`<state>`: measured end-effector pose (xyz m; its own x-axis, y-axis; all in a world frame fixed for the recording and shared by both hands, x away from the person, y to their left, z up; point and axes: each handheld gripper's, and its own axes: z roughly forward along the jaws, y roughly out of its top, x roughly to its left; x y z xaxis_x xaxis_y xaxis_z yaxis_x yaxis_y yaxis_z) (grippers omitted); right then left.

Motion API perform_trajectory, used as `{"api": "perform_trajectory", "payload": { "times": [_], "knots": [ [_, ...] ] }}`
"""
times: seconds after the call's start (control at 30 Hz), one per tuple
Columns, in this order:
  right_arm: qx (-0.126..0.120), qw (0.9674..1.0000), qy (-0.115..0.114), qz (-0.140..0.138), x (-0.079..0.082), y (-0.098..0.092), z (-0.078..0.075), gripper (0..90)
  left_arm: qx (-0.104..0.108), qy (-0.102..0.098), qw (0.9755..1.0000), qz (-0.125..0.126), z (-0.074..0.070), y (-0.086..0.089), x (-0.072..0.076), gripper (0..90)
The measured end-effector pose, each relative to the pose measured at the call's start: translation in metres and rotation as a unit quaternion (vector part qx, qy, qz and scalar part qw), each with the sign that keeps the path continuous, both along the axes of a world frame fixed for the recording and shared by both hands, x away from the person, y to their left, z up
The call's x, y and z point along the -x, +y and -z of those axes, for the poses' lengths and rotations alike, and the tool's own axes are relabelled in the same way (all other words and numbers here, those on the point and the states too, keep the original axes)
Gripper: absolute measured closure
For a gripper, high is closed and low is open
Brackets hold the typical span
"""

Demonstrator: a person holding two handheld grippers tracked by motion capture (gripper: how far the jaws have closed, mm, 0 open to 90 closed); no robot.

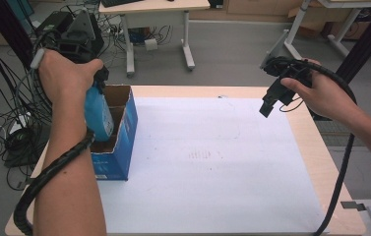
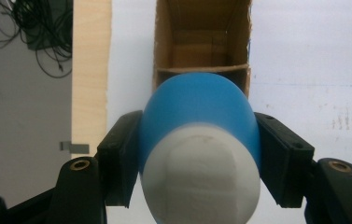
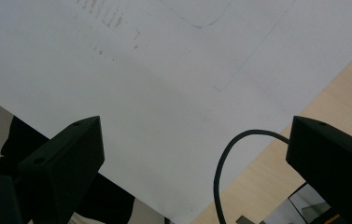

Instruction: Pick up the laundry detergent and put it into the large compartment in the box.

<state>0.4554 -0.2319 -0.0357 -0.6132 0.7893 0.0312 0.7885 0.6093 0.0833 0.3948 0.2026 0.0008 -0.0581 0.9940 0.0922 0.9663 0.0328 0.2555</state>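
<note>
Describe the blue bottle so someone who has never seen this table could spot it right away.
Start at the white sheet covering the wooden table, then go to its left edge, where an open blue cardboard box stands. Right over the box's divided top, the left gripper clamps the blue bottle: smooth, rounded, glossy plastic with a white end, unlike the box's square cardboard.

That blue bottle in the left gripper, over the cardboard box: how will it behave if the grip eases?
The blue bottle looks smooth and rounded, so it may slip between the left gripper pads. It looks like light plastic, probably not fragile. Tall and narrow, it could tip against the divider of the cardboard box once released.
</note>
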Motion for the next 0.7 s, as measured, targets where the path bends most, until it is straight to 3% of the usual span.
{"api": "perform_trajectory", "payload": {
  "times": [0.37, 0.7],
  "knots": [
    [0.000, 1.0000, 0.004, 0.001, 0.002, -0.006, 0.006, 4.1, -0.005, 0.008, 0.9999, 0.006, 0.021, 0.002, -0.001, 38.1],
    [0.010, 0.9999, 0.003, 0.001, 0.001, -0.002, 0.010, 4.1, -0.010, 0.020, 0.9996, 0.017, 0.049, 0.005, -0.004, 38.1]
  ]
}}
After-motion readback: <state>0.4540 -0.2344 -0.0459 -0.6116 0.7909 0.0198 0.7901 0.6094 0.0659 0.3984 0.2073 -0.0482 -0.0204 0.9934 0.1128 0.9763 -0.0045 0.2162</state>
